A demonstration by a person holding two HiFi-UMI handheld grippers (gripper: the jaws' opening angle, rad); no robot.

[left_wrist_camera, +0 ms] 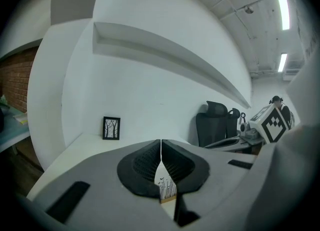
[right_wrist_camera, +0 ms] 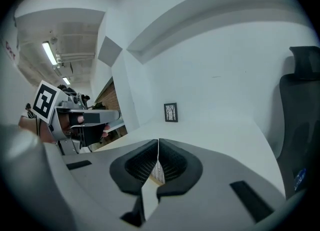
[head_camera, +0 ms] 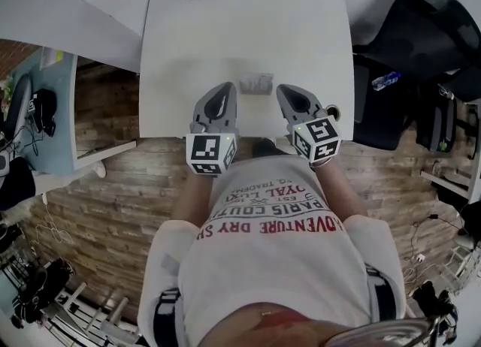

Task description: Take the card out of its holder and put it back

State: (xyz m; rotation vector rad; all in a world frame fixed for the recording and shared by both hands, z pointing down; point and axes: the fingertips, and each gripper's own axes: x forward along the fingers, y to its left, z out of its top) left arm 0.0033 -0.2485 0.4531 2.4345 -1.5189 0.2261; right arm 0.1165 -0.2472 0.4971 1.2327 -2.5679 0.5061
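Left hand-held gripper (head_camera: 223, 89) and right hand-held gripper (head_camera: 290, 92): jaws pressed together, nothing held. Card (head_camera: 256, 82) upright in holder (left_wrist_camera: 168, 200) on desk (head_camera: 225, 30), just ahead, between both. Removal judged not yet begun. Next: open jaws, take card's top edge, steady holder.

Left claw (head_camera: 224, 90) and right claw (head_camera: 288, 92) side by side, tips pointing far, jaws of both closed together
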